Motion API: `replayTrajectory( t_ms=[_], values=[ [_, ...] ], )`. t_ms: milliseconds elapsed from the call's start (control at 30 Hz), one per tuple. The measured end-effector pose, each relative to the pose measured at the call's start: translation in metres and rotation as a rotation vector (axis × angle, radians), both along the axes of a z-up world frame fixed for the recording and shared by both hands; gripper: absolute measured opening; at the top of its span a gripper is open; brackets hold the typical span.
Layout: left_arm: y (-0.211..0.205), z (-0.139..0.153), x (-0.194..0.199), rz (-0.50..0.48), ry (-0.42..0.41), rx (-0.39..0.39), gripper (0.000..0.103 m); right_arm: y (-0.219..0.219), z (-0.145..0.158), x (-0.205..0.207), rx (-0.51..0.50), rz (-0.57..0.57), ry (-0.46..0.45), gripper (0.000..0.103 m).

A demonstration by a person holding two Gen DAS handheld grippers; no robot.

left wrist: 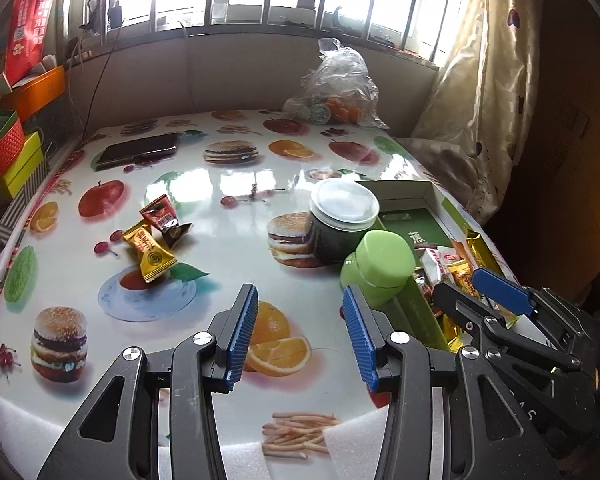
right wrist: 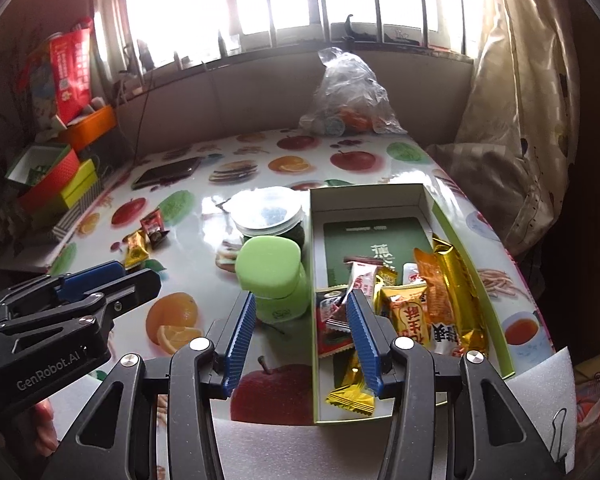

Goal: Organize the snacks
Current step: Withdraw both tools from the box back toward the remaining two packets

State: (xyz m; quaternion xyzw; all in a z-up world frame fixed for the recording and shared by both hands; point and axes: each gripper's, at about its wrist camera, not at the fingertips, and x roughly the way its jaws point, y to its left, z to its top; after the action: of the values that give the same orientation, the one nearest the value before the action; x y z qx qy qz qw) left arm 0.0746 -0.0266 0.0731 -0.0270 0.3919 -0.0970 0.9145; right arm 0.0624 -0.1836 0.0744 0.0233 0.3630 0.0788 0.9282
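A green-rimmed box (right wrist: 422, 194) on the table's right holds several snack packets (right wrist: 410, 312); it also shows in the left wrist view (left wrist: 416, 188). A yellow packet (left wrist: 150, 254) and a dark red packet (left wrist: 164, 218) lie loose on the table's left; in the right wrist view they are the yellow packet (right wrist: 136, 248) and the red packet (right wrist: 154, 226). My left gripper (left wrist: 300, 320) is open and empty above the table's front. My right gripper (right wrist: 302, 332) is open and empty over the box's left wall.
A green-lidded bottle (right wrist: 274, 276) and a clear-lidded jar (right wrist: 268, 212) stand just left of the box. A phone (left wrist: 138, 150) lies at the back left. A plastic bag (left wrist: 338, 84) of fruit sits at the back. Coloured boxes (left wrist: 4, 152) stack beyond the left edge.
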Motion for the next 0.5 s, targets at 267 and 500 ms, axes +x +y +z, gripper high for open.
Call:
replayTrajectory(
  t_ms=[267, 500],
  values=[
    [0.026, -0.003, 0.002, 0.057, 0.004, 0.006, 0.046, 0.028, -0.003, 0.009, -0.002, 0.06, 0.007, 0.047],
    [0.049, -0.007, 0.003, 0.102, 0.01, 0.01, 0.046, 0.049, -0.005, 0.017, 0.008, 0.11, 0.016, 0.047]
  ],
)
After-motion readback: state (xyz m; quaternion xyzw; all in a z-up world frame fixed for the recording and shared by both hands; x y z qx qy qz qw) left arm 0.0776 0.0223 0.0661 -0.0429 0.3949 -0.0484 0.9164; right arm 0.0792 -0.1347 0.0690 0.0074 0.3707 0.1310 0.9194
